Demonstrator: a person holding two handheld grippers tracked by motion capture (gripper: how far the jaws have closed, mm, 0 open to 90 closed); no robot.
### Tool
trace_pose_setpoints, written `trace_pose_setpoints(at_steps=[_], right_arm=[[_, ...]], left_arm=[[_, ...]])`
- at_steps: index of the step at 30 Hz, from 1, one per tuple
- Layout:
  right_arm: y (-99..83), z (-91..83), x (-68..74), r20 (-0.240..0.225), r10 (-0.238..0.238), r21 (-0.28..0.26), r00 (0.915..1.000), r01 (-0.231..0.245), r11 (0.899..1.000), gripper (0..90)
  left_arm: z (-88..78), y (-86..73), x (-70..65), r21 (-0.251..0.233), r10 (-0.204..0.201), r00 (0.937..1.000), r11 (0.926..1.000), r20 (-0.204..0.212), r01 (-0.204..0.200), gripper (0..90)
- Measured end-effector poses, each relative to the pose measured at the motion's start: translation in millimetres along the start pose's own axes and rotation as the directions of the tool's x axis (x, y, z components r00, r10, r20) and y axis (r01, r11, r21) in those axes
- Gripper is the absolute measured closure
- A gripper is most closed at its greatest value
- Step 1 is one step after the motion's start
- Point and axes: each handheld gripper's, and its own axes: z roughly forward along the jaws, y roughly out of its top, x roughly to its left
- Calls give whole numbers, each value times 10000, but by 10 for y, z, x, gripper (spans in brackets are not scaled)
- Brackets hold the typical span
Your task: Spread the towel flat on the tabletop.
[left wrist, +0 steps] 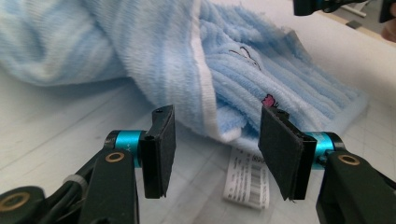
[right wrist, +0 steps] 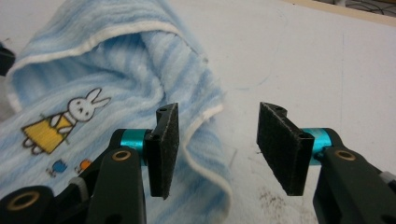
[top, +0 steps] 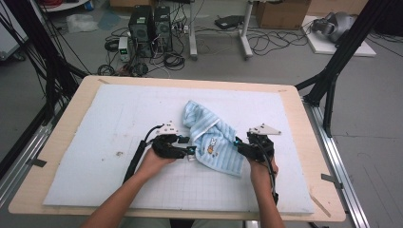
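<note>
The pale blue striped terry towel with a white hem and a small rabbit print [top: 210, 137] lies rumpled and partly folded over itself near the middle of the white foam-covered worktop [top: 95, 137], between the two hands. It looks light, soft and limp: it should sag and drape from wherever it is lifted, and its pile ought to give the pads good friction. The firmer white hem at a corner seems the best place to pinch. The left tongs [left wrist: 215, 151] stand open, unclamped, just before the hem corner, with a white printed care label [left wrist: 246, 179] lying below. The right tongs [right wrist: 217, 144] are also open and grip nothing; the towel's near edge runs beside their left pad. The fold hides the underlying layers and far corners, so how they lie cannot be told. The label's print is too blurred to read.
</note>
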Motion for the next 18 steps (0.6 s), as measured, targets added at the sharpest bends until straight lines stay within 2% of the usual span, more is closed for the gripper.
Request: trace_pose_setpoints(at_steps=[2,4,5,7,8,10,12,18], right_arm=[[-33,-26,19,-55,-193,38,9998,193,9998,481],[-51,-32,35,-74,-300,138,9995,301,9995,478],[-56,-27,44,-115,-311,181,9994,313,9993,475],[-65,-11,68,-216,-439,278,9988,445,9986,472],[-75,2,97,-417,-451,391,9981,468,9981,472],[-87,25,152,-732,-617,490,9954,653,9967,475],[-96,49,213,-976,-749,561,9924,806,9952,478],[-111,138,327,-1445,-1104,890,9833,1240,9883,492]], left_arm=[[97,18,-41,188,11,9999,9998,-142,-8,447],[174,52,-69,563,162,9984,9983,-543,-132,446],[198,69,-70,602,213,9980,9980,-601,-177,455],[201,94,-58,543,209,9960,9984,-872,-162,594],[184,98,-30,452,65,9962,9990,-867,-26,698],[128,97,37,326,-382,9966,9986,-728,407,792],[52,95,97,392,-419,9957,9982,-821,452,806],[-233,68,263,-3,-791,9905,9968,-1128,796,809]])
